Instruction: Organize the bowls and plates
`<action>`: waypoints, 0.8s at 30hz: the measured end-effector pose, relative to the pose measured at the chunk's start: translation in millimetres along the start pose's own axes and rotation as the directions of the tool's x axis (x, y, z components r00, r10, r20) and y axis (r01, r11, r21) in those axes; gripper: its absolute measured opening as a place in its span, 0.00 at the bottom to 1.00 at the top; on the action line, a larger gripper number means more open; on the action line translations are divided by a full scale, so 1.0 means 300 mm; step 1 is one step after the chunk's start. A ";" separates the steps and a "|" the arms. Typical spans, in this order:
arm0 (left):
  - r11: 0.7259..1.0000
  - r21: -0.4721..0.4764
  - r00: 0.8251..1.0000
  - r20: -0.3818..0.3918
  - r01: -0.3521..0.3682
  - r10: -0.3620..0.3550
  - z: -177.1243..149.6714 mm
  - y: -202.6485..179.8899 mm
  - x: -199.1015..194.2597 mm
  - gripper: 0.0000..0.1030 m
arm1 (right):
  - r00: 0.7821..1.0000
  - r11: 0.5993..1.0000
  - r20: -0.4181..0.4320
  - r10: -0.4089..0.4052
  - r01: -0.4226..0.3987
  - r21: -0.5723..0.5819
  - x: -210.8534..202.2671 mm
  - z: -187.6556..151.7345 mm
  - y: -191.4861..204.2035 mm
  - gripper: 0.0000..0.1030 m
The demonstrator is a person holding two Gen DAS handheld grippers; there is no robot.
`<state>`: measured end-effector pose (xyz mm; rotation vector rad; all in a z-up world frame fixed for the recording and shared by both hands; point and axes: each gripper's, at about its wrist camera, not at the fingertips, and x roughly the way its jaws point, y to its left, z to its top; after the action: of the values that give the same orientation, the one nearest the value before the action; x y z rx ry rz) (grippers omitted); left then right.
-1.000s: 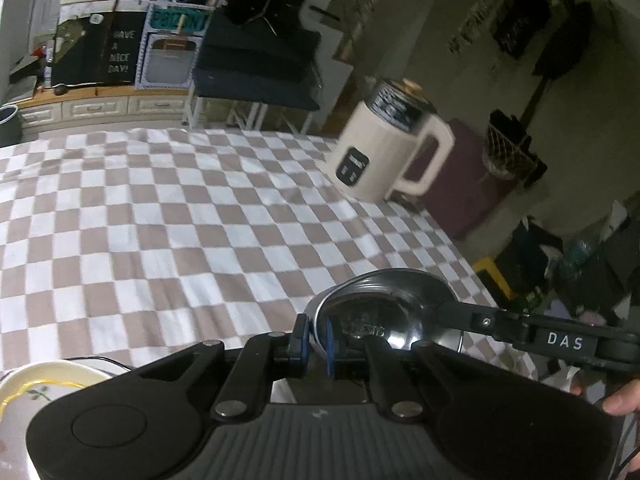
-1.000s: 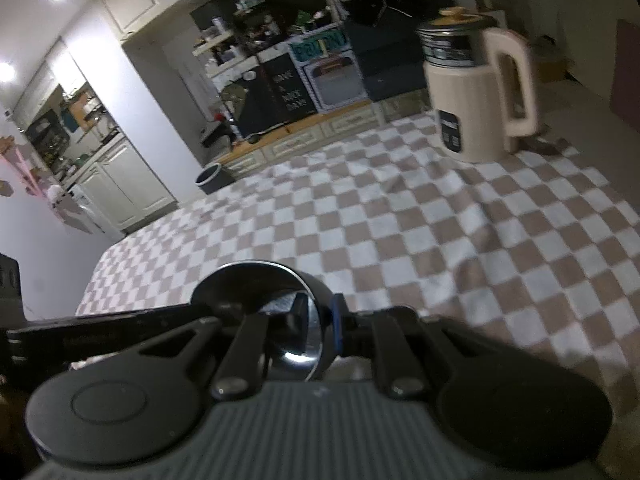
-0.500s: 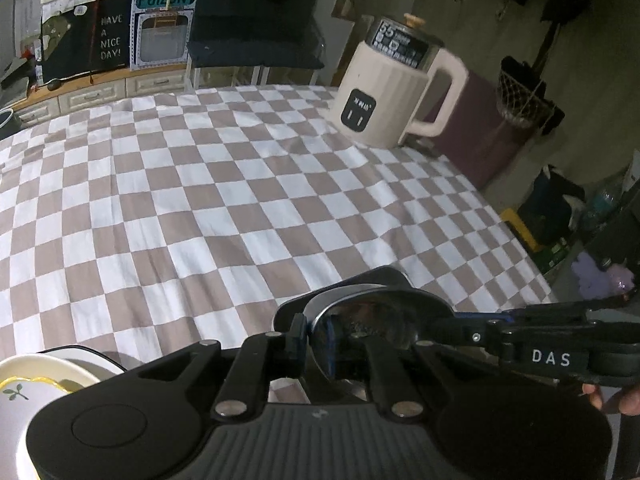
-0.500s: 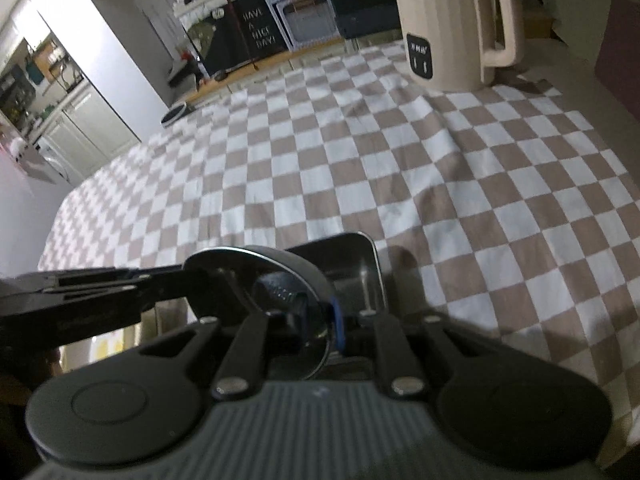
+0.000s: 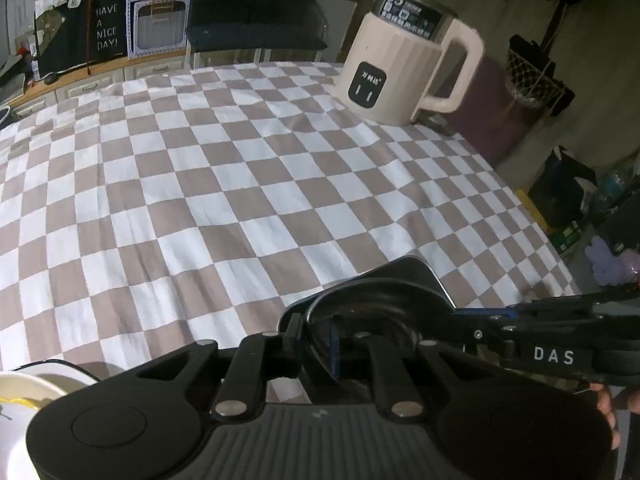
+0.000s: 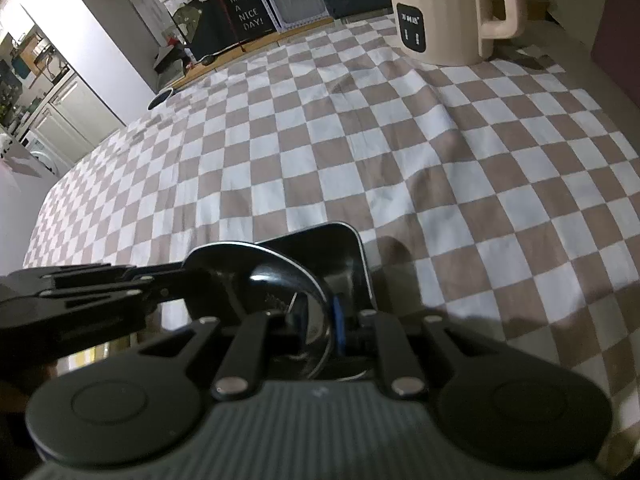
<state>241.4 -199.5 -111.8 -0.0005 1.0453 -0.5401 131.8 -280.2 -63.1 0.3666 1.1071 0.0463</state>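
cream kettle [image 5: 404, 68] stands on checked tablecloth [image 5: 200, 184].

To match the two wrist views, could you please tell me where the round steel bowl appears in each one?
Left wrist view: the steel bowl sits low, right of centre, just beyond the left gripper.
Right wrist view: the bowl sits low, left of centre, just beyond the right gripper.
Shared landmark: the cream kettle at the far side of the checked cloth.

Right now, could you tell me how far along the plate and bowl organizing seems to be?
Midway, seemingly. In hand: the steel bowl, gripped on opposite rims by the left gripper and right gripper, is over the dark rectangular tray on the checkered tablecloth. Left: releasing it, and the white plate at the table's edge. Nothing else visibly sorted.
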 end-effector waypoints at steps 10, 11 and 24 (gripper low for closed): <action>1.000 -0.007 1.000 -0.015 -0.002 0.002 0.007 -0.014 0.052 0.13 | 1.000 1.000 -0.010 -0.009 0.009 0.013 0.000 0.005 -0.017 0.28; 1.000 -0.010 1.000 -0.014 -0.001 0.001 0.007 -0.012 0.053 0.13 | 1.000 1.000 -0.010 -0.010 0.010 0.011 0.001 0.004 -0.018 0.28; 0.998 -0.059 0.997 0.071 0.019 -0.015 0.028 0.014 -0.011 0.34 | 0.998 0.997 0.038 0.050 -0.053 0.063 -0.046 -0.001 -0.027 0.47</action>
<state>248.6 -196.6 -105.8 -0.0808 0.9926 -0.5210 124.0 -290.8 -53.8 0.4514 1.0644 0.0499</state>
